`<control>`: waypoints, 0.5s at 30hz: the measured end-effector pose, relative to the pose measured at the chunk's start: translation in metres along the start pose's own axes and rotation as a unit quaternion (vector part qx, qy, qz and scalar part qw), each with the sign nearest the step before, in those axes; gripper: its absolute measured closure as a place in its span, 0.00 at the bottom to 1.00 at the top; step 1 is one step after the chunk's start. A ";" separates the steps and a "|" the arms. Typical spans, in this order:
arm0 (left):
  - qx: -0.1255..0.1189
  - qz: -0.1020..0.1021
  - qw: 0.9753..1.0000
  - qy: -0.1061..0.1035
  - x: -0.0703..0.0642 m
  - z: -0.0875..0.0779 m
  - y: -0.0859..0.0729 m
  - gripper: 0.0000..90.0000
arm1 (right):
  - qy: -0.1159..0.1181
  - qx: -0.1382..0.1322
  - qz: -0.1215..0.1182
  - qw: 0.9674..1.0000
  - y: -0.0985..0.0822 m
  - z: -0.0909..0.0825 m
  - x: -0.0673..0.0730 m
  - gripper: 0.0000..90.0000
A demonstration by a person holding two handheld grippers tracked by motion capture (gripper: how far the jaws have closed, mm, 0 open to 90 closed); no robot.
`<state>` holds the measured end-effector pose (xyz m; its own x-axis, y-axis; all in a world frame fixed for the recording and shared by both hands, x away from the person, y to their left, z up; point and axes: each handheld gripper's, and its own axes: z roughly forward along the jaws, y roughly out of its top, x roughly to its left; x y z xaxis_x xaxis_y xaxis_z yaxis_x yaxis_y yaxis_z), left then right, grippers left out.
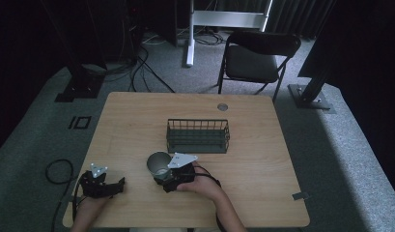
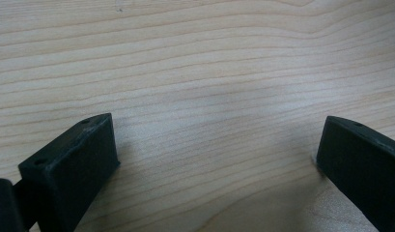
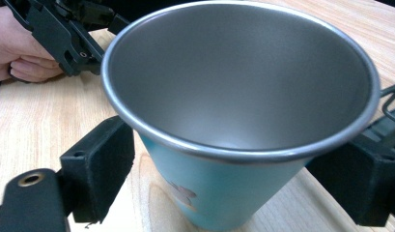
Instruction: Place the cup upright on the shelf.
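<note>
Resting on the counter [image 1: 137,116] before the wire basket [image 1: 198,136], a teal steel cup [image 3: 219,193] — rigid, light, slick-walled — sits clasped below its rim by the right tool [image 3: 233,188]; left tool [image 2: 214,169] released, idle.

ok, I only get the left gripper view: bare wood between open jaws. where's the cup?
Observer: The cup stands upright at the table's front middle, between the right gripper's jaws.
Operator: Gripped?
Observer: One jaw sits on each side, just below the rim; I can't tell if they press on it.
Operator: Anything behind it?
Observer: A wire basket, just beyond the cup.
</note>
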<state>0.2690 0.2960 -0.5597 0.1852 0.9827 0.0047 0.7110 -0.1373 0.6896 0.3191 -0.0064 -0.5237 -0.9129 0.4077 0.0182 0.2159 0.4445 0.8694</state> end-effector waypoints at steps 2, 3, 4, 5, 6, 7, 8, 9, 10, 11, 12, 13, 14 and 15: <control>0.000 0.000 1.000 0.000 0.000 0.000 0.000 0.02 | 0.002 -0.002 -0.002 1.000 0.001 0.002 0.001 0.13; 0.000 0.000 1.000 0.000 0.000 0.000 0.000 0.02 | 0.002 -0.003 -0.003 1.000 0.001 0.003 0.001 0.13; 0.000 0.000 1.000 0.000 0.000 0.000 0.000 0.02 | 0.001 -0.003 -0.001 1.000 0.002 0.004 0.002 0.13; 0.000 0.000 1.000 0.000 0.000 0.000 0.000 0.02 | 0.000 -0.006 0.001 1.000 0.002 0.005 0.002 0.13; 0.000 0.000 1.000 0.000 0.000 0.000 0.000 0.02 | 0.000 -0.009 0.002 1.000 0.003 0.007 0.003 0.13; 0.000 0.000 1.000 0.000 0.000 0.000 0.000 0.02 | 0.001 -0.010 0.002 1.000 0.003 0.008 0.003 0.13; 0.000 0.000 1.000 0.000 0.000 0.000 0.000 0.02 | 0.002 -0.011 0.002 1.000 0.003 0.010 0.004 0.13; 0.000 0.000 1.000 0.000 0.000 0.000 0.000 0.02 | 0.002 -0.013 -0.004 1.000 0.004 0.011 0.004 0.13; 0.000 0.000 1.000 0.000 0.000 0.000 0.000 0.02 | 0.001 -0.012 -0.007 1.000 0.004 0.013 0.005 0.13; 0.000 0.000 1.000 0.000 0.000 0.000 0.000 0.02 | -0.001 -0.009 -0.006 1.000 0.004 0.014 0.006 0.13; 0.000 0.000 1.000 0.000 0.000 0.000 0.000 0.02 | -0.002 -0.008 -0.012 1.000 0.005 0.016 0.008 0.14; 0.000 0.000 1.000 0.000 0.000 0.000 0.000 0.02 | -0.003 -0.008 -0.014 1.000 0.006 0.016 0.009 0.17; 0.000 0.000 1.000 0.000 0.000 0.000 0.000 0.02 | -0.002 -0.007 -0.012 1.000 0.007 0.016 0.009 0.17; 0.000 0.000 1.000 0.000 0.000 0.000 0.000 0.02 | -0.005 -0.005 -0.013 1.000 0.008 0.017 0.010 0.17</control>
<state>0.2690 0.2960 -0.5597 0.1853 0.9827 0.0044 0.7110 -0.1371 0.6897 0.3174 0.0146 -0.5245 -0.9150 0.4034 -0.0095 0.1883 0.4479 0.8740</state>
